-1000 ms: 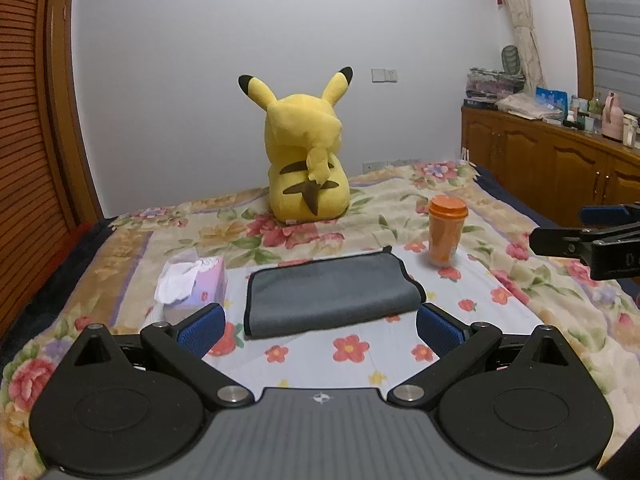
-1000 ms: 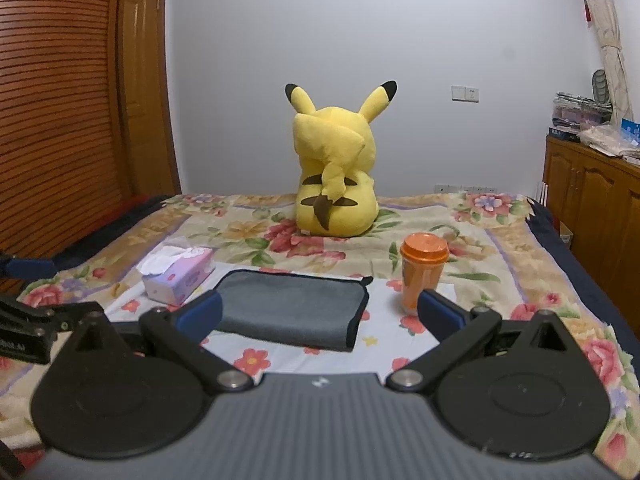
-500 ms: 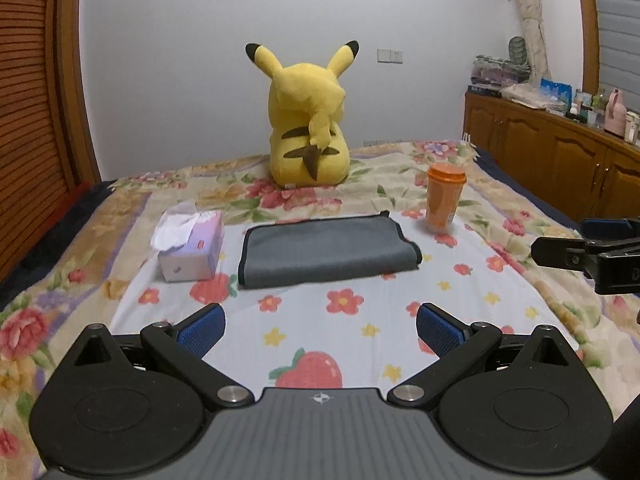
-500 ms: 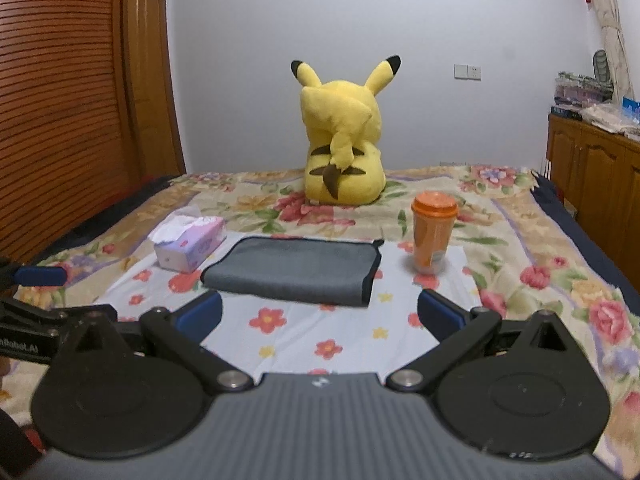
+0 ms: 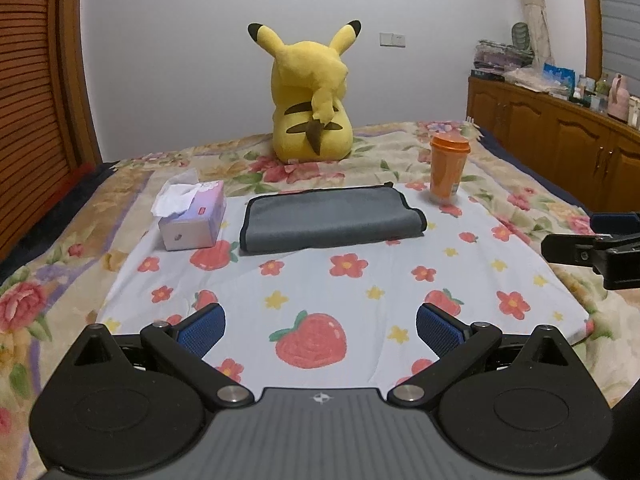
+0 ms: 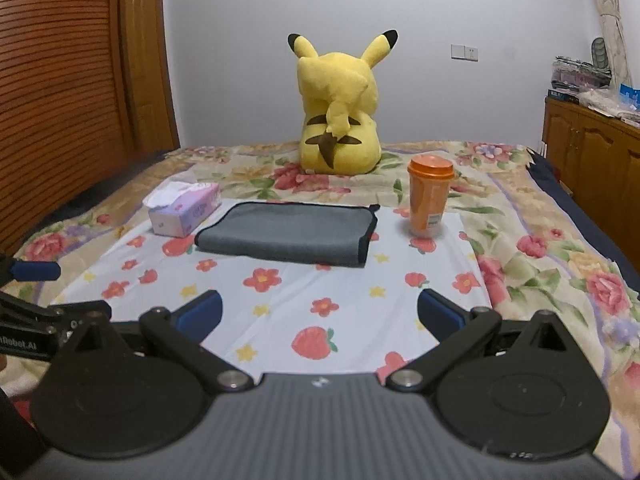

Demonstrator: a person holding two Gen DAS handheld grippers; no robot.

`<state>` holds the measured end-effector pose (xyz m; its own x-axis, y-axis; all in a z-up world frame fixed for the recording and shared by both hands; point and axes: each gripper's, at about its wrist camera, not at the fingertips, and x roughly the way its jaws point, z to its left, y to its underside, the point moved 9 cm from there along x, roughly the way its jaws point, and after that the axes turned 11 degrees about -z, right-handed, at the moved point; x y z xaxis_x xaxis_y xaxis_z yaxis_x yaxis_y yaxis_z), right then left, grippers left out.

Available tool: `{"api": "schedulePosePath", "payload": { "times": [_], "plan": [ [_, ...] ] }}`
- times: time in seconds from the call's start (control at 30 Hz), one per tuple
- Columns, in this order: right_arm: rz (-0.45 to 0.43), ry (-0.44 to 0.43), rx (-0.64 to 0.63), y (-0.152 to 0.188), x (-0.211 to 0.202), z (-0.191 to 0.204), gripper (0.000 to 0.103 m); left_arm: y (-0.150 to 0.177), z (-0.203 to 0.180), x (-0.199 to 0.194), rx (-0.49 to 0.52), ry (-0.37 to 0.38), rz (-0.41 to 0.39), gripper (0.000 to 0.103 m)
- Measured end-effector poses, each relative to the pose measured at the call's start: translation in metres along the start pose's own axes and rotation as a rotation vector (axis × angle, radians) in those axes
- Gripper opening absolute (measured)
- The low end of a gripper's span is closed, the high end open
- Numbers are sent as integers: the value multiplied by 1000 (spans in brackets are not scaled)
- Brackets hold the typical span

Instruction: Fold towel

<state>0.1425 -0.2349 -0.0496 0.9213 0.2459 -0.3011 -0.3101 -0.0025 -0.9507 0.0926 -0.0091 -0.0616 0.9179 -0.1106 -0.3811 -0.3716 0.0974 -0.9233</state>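
Left wrist view: you look along your left gripper [image 5: 320, 326], its blue pads [image 5: 202, 328] spread wide and holding nothing, over the strawberry-print cloth [image 5: 360, 288].
Right wrist view: your right gripper [image 6: 319, 314] is likewise spread apart and empty above the same cloth [image 6: 280, 304].
Towel: the grey towel [image 5: 332, 218] with dark edging lies folded flat on the far part of the cloth, well apart from both of your tools; in the right view it sits at [image 6: 288, 232].
Left of towel: a tissue box [image 5: 194, 216] stands just beside it, a white tissue sticking out of its top.
Right of towel: an orange lidded cup [image 5: 448, 168] stands upright near the towel's far right corner, apart from it.
Behind: a yellow plush toy [image 5: 310, 96] sits on the floral bedspread [image 5: 52, 256] with its back to you.
Other tool: your right gripper shows at the right edge of the left view [image 5: 592, 246].
Room: a wooden cabinet [image 5: 560, 136] lines the right wall.
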Motion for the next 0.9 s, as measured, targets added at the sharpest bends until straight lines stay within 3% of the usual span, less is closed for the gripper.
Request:
{"api": "schedulePosePath", "payload": {
  "times": [0.27, 0.9],
  "plan": [
    [12, 21, -12, 13, 2, -4, 103, 7, 6, 3, -26, -17, 4, 103],
    [-25, 56, 23, 10, -1, -12, 103, -3, 9, -11, -22, -40, -103, 103]
  ]
}}
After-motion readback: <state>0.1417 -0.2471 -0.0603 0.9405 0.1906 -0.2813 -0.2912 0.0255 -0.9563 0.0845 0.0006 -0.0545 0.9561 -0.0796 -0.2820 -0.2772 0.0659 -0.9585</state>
